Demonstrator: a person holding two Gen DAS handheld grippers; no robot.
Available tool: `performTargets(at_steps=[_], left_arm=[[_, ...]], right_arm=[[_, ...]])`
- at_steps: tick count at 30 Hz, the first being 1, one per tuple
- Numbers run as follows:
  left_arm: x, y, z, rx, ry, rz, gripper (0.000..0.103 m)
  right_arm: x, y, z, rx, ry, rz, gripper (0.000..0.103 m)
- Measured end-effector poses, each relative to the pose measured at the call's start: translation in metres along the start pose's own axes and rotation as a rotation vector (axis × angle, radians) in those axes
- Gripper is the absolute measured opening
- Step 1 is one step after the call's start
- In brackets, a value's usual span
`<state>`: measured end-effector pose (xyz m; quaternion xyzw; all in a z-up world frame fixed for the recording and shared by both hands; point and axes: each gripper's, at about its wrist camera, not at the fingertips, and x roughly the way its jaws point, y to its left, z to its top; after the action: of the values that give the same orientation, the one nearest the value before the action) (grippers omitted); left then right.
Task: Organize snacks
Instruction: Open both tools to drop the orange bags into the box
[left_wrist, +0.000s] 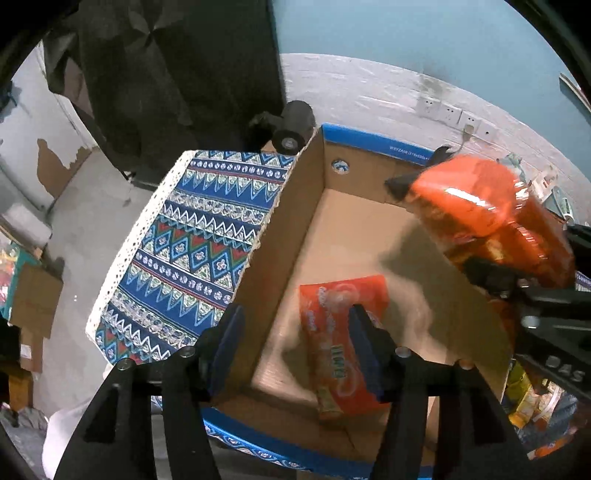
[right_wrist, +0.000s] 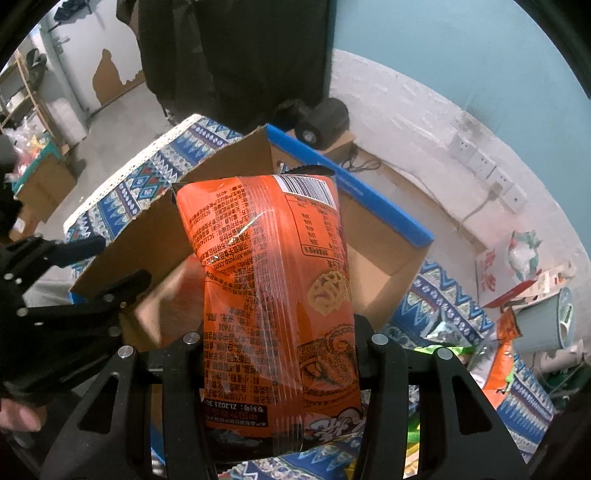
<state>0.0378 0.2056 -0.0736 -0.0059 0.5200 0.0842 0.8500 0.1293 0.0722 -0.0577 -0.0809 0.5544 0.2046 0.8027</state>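
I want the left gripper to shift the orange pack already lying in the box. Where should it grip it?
Grip the orange pack across its narrow width near the middle, coming from above. It lies flat on the box floor, long axis pointing away, and the open left gripper already straddles it.
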Motion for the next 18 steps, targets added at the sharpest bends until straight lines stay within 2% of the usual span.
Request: performTargets(at_steps=[10,15,18], left_arm=[[-0.016,-0.003,0.0,0.035,-0.047,0.011,0.062],[-0.022,-0.005,0.001,0.043,-0.067,0.006,0.064],[-0.026,-0.009,0.001,0.05,-0.074,0.003,0.064]], right_arm=[[0.016,0.002,0.002,0.019,0.027,0.047,0.049],[0.01,0.001,0.002,0.023,0.005,0.059,0.069],[0.004,-0.003,0.0,0.027,-0.008,0.048,0.074]])
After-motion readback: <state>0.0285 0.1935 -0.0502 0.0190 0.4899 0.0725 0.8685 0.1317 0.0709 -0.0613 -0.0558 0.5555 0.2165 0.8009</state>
